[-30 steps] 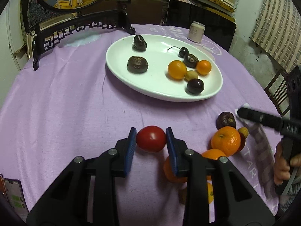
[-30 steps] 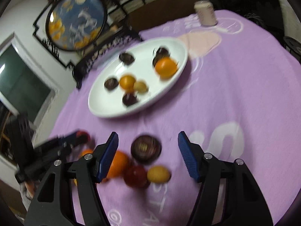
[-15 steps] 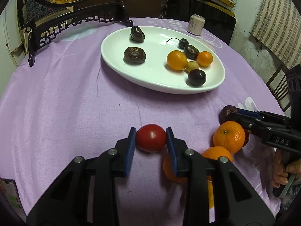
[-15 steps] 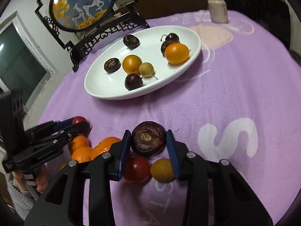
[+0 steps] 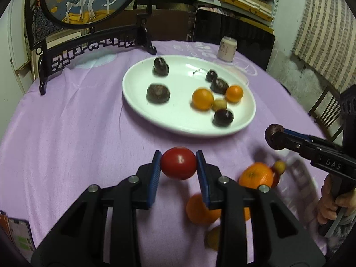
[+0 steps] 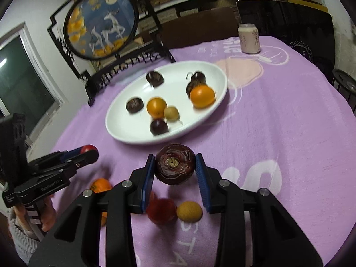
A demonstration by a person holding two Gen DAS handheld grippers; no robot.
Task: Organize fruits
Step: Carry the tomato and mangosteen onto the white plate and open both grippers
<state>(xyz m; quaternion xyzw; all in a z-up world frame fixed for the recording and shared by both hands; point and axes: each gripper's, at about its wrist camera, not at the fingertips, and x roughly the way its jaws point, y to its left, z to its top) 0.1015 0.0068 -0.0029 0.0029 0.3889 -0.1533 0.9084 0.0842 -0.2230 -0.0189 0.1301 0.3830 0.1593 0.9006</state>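
My left gripper (image 5: pixel 178 155) is shut on a red tomato (image 5: pixel 178 164), held just above the purple cloth in front of the white plate (image 5: pixel 138 102). In the right wrist view my right gripper (image 6: pixel 175 158) is shut on a dark brown wrinkled fruit (image 6: pixel 175 164), also clear of the cloth. The plate (image 6: pixel 124 122) holds several dark fruits, two oranges and a small yellow one. From the left wrist view the right gripper (image 5: pixel 276 136) shows at the right with its dark fruit (image 5: pixel 272 133). The left gripper (image 6: pixel 89 152) appears at the left with its tomato (image 6: pixel 87 148).
Loose fruit lies on the cloth near me: oranges (image 5: pixel 255 175), a red fruit (image 6: pixel 161 210), a small yellow one (image 6: pixel 189 211). A black-framed round picture (image 5: pixel 89 0) stands behind the plate, a can (image 6: pixel 249 37) at the back right, a phone (image 5: pixel 20 238) at the near left edge.
My right gripper closed its wide-open jaws on the dark fruit and lifted it off the pile. The left gripper kept its grip on the tomato and rose a little.
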